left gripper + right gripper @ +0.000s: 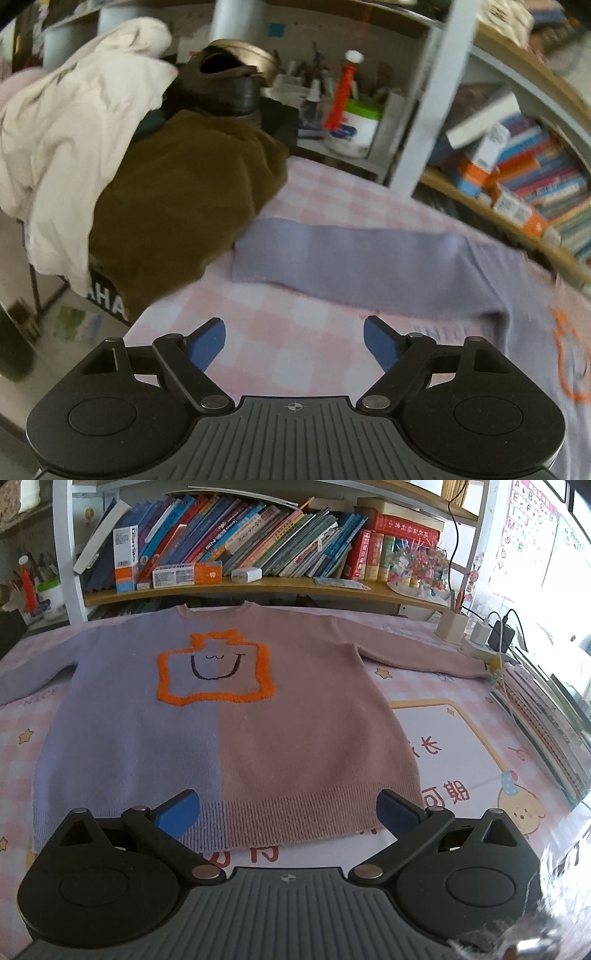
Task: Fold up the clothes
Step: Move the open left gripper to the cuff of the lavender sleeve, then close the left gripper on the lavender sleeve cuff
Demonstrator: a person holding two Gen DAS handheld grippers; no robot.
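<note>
A two-tone sweater [229, 731], lilac on the left half and dusty pink on the right, lies flat and face up on the pink checked table cover [461, 746], both sleeves spread out. An orange outlined smiling shape is on its chest. My right gripper [288, 808] is open and empty, just above the ribbed hem. In the left wrist view the lilac sleeve [351, 258] stretches across the cover. My left gripper [293, 338] is open and empty, short of that sleeve.
A pile of clothes, a brown garment [184, 206] under a cream one [74, 129], sits at the table's left end. Shelves of books [258, 542] run along the back. A charger and cables [495, 635] and stacked books [546, 709] sit at the right.
</note>
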